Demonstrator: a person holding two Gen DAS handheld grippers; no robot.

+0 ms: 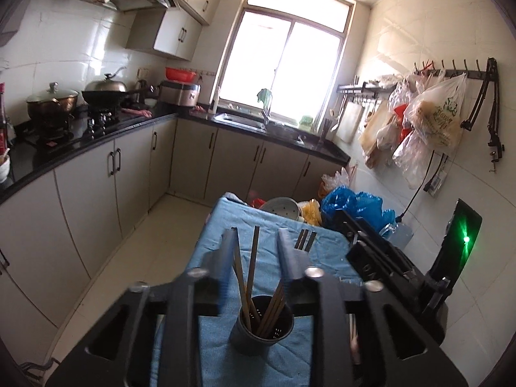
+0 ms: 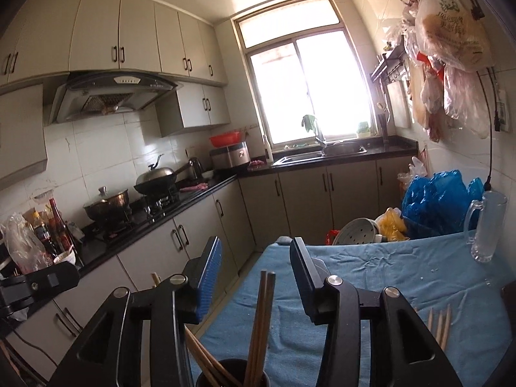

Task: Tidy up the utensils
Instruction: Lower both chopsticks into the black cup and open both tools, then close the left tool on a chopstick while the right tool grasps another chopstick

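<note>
Both views look down a blue-covered bench (image 2: pixel 371 290) toward a bright kitchen window. Low in the centre of the left wrist view stands a dark perforated utensil cup (image 1: pixel 265 329), upright on the cloth, with several wooden chopsticks (image 1: pixel 254 267) fanning out of it. The left tool (image 1: pixel 258 237) stands with its jaws apart on either side of those sticks; two of them rise through the gap, and no pad presses on them.

In the right wrist view the same cup sits at the bottom edge, and a pair of chopsticks stands up between the jaws of the right tool (image 2: pixel 254 258), which are likewise spread and clear of the wood. The grip reads as let go on both sides.

The step in hand looks like the drop-off: sticks delivered into the cup and released. More work remains. A few loose chopsticks (image 2: pixel 440 325) lie on the cloth at the lower right of the right wrist view, and in the left wrist view some dark strips (image 1: pixel 305 240) lie just beyond the tool tips, possibly more chopsticks, though the fisheye blur makes that uncertain.

The next move calls for lifting each tool straight up so the upright sticks are not snagged or the light cup tipped, then reaching for the loose ones at the right.
</note>
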